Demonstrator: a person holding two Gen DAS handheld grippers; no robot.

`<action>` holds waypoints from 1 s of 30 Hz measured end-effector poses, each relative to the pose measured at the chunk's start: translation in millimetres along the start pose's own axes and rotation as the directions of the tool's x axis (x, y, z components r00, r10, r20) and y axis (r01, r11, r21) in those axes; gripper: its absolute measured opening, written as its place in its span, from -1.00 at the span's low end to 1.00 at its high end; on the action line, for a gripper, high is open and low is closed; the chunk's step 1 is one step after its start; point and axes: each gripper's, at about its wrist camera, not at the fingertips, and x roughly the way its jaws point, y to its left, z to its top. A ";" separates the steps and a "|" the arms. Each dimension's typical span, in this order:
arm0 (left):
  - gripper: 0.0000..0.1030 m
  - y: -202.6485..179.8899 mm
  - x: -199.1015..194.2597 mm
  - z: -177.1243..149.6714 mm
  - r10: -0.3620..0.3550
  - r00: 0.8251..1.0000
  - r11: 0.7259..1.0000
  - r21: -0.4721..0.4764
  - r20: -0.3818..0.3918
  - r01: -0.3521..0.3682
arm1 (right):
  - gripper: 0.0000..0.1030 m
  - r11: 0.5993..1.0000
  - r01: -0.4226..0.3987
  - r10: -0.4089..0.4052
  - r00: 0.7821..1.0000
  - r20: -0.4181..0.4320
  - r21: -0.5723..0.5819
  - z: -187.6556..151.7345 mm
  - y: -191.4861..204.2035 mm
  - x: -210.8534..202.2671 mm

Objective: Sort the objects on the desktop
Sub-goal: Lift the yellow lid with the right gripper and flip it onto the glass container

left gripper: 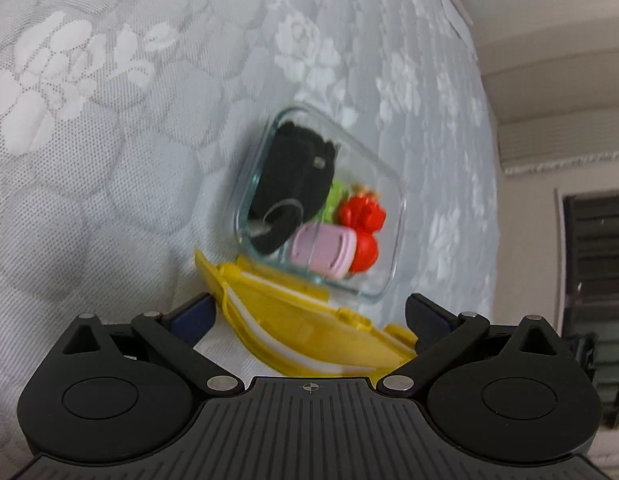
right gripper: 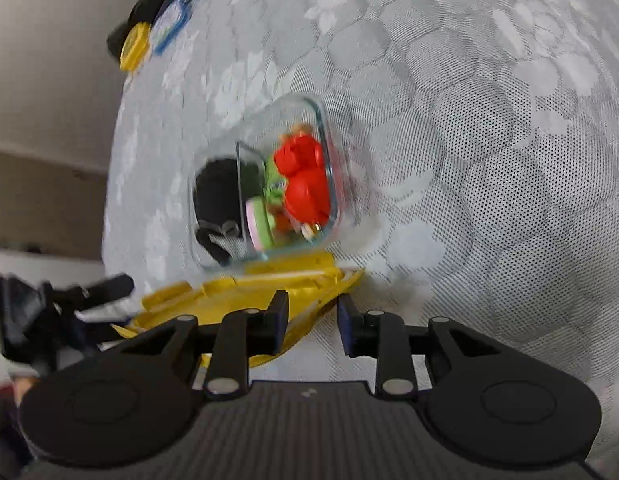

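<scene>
No readable writing anywhere. The glass container (left gripper: 321,208) sits on the lace tablecloth (left gripper: 109,120), packed with a black pouch (left gripper: 289,176), red toy (left gripper: 361,216) and pink piece (left gripper: 323,250), all blurred. Left gripper (left gripper: 309,316) spreads wide around the yellow lid (left gripper: 309,332); right gripper (right gripper: 312,320) stands part-open, empty, beside it.

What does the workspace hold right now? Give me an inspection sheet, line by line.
Surface: grey floral lace tablecloth.
Job's things: clear glass container holding a black pouch, red toy, green piece and pink item; yellow lid lies beside it, off.
Clutter: yellow-and-black object and blue-edged tag at the far table edge.
Grippers: left hand-held gripper open over the lid; right hand-held gripper open, empty.
Cables: nothing seen.
Surroundings: beige wall, dark slatted panel.
</scene>
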 end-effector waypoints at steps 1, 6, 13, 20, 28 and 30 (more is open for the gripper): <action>0.99 0.6 -0.4 2.6 -0.007 1.000 1.000 -0.009 0.006 0.007 | -0.38 1.000 -0.012 0.012 1.000 0.010 0.019 3.1 -1.5 -0.4; 1.00 0.3 -2.6 10.8 -0.048 0.998 0.998 -0.047 0.047 0.051 | 0.01 0.997 -0.037 0.031 0.996 0.087 0.063 11.1 -5.0 -4.0; 1.00 -11.1 -7.2 11.9 -0.031 0.995 0.999 -0.012 0.093 0.032 | 0.15 0.999 -0.051 0.049 0.970 0.236 0.001 17.4 6.5 -18.7; 1.00 -26.8 -14.2 8.7 0.017 0.990 0.997 0.067 0.140 -0.027 | 0.31 0.826 -0.088 0.160 0.984 0.082 -0.557 -15.3 74.0 -31.7; 1.00 -66.4 -31.6 -32.8 0.125 0.981 0.938 0.305 0.150 -0.166 | -0.01 0.797 0.123 -0.105 0.992 0.065 -0.592 -27.1 91.0 38.3; 1.00 -79.5 -37.3 -48.6 0.160 0.975 0.900 0.383 0.152 -0.207 | -0.01 0.834 0.128 -0.108 0.992 0.068 -0.536 -17.1 84.3 44.3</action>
